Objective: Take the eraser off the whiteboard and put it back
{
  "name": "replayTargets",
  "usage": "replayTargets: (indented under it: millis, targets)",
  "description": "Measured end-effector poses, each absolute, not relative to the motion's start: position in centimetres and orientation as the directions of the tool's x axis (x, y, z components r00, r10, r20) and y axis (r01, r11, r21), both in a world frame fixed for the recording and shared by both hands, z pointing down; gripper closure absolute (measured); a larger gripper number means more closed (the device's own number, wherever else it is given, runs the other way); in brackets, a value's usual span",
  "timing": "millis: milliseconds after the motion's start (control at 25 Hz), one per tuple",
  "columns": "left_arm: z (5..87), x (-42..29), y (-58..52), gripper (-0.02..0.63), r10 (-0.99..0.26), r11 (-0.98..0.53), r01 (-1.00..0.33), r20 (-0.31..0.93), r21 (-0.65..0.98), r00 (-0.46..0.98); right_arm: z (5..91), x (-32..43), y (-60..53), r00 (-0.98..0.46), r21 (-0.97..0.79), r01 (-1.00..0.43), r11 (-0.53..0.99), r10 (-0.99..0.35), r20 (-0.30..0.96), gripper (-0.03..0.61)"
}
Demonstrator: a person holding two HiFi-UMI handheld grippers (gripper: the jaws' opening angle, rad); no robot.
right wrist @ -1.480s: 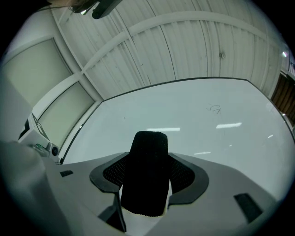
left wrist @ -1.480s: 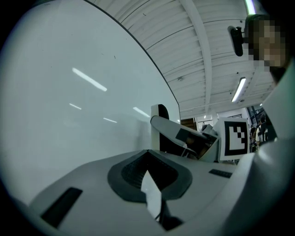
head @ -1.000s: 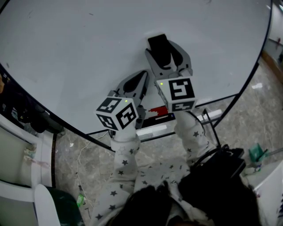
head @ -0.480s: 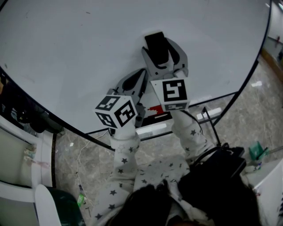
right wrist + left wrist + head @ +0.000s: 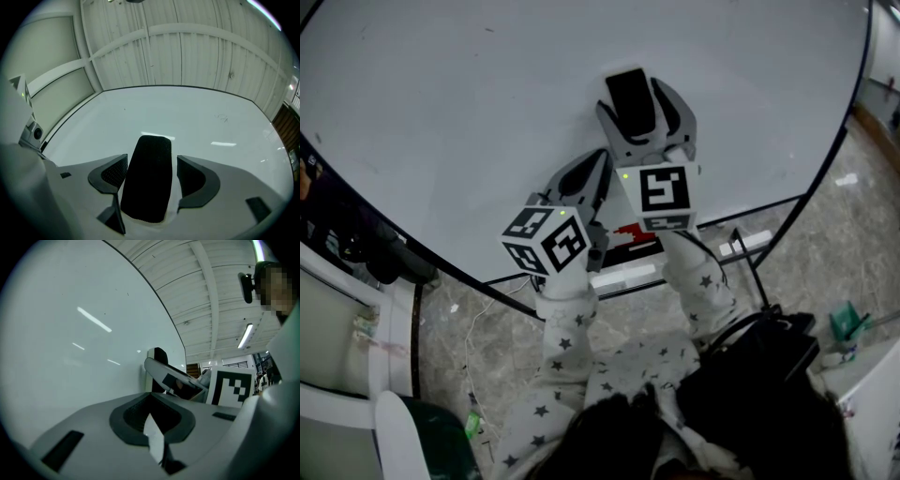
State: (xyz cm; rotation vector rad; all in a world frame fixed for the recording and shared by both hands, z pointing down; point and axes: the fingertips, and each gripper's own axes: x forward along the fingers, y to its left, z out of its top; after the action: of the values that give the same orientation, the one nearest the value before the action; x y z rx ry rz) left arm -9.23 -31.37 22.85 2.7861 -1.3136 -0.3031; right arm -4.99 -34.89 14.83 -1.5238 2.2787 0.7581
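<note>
The black eraser [image 5: 628, 89] sits flat against the whiteboard [image 5: 469, 103]. My right gripper [image 5: 637, 101] straddles it. In the right gripper view the eraser [image 5: 149, 187] stands between the two dark pads [image 5: 110, 173] with a gap on each side. These jaws have just been opening and stand open, off the eraser. My left gripper [image 5: 600, 161] hangs lower left of it, close to the board, with its jaws together and nothing in them. The left gripper view shows the eraser [image 5: 158, 356] and the right gripper [image 5: 173, 380] beyond my shut left gripper [image 5: 152, 420].
Under the board's lower edge runs a tray with a red and black item [image 5: 630, 234] and a white bar [image 5: 623, 277]. Cables trail over the marble floor. A black bag [image 5: 759, 356] lies lower right, a white and green chair [image 5: 412, 431] lower left.
The right gripper's jaws have spread apart from the eraser's sides. The eraser stays on the board. The left gripper has kept its place.
</note>
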Motion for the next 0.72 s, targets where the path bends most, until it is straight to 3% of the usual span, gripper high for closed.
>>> replayTargets:
  millis: [680, 720]
  targets:
    - [22.9, -8.8, -29.7, 0.612, -0.777, -0.628, -0.764, -0.173, 0.149, 0.605, 15.5, -3.7, -30.9, -0.473, 0.220, -0.880, 0.422, -0.728, -0.496, 0.264]
    - [22.9, -8.8, -29.6, 0.612, -0.779, -0.626, -0.766, -0.174, 0.150, 0.602, 15.8, -3.5, -30.8, -0.479, 0.220, -0.877, 0.428, -0.735, -0.480, 0.330]
